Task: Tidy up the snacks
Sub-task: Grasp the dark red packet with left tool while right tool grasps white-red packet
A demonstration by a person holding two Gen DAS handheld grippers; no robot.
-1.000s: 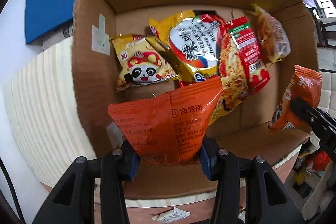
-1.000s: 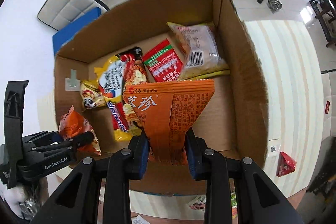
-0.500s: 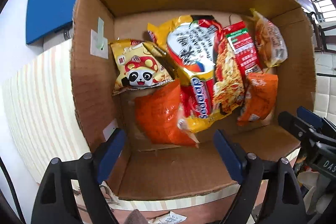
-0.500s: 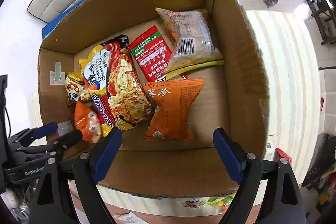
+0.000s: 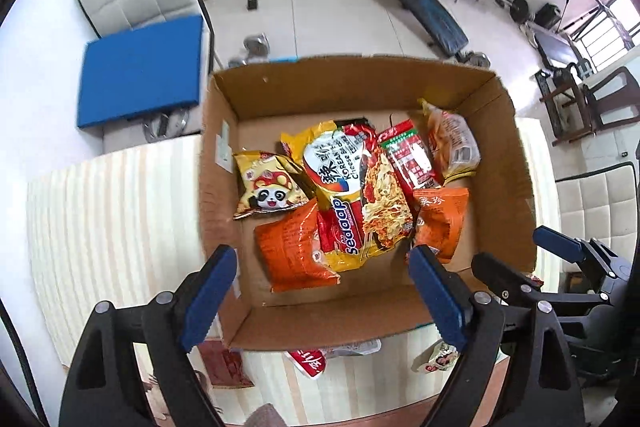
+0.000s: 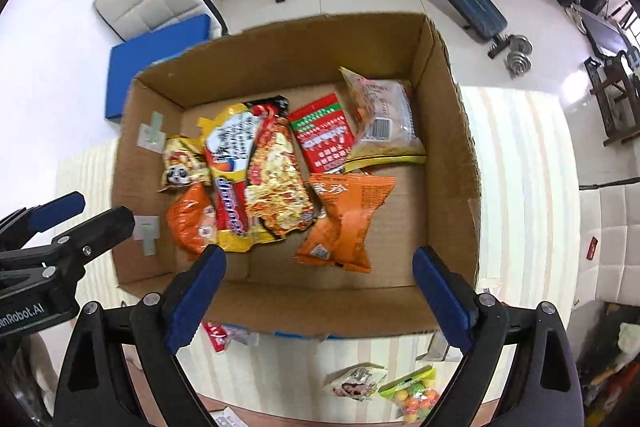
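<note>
An open cardboard box [image 5: 516, 187] [image 6: 448, 131] on the striped table holds several snack packets. An orange packet [image 5: 296, 255] lies at its front left, also in the right wrist view [image 6: 192, 223]. A second orange packet [image 6: 344, 223] lies at the front right, also in the left wrist view [image 5: 440, 223]. Between them lie a yellow-red noodle packet [image 5: 344, 187], a panda packet [image 5: 268, 191] and a red packet [image 6: 324, 139]. My left gripper [image 5: 322, 291] is open and empty above the box's front. My right gripper [image 6: 318, 291] is open and empty, likewise raised.
Loose snack packets lie on the table in front of the box: a red one [image 5: 312, 363], a candy bag [image 6: 416, 395] and a small white packet [image 6: 356, 383]. A blue mat [image 5: 140, 67], a weight bench [image 5: 412, 3] and chairs stand on the floor behind.
Both grippers let go of their orange packets, which now lie in the box. Both grippers opened wide and pulled up and back from the box.
</note>
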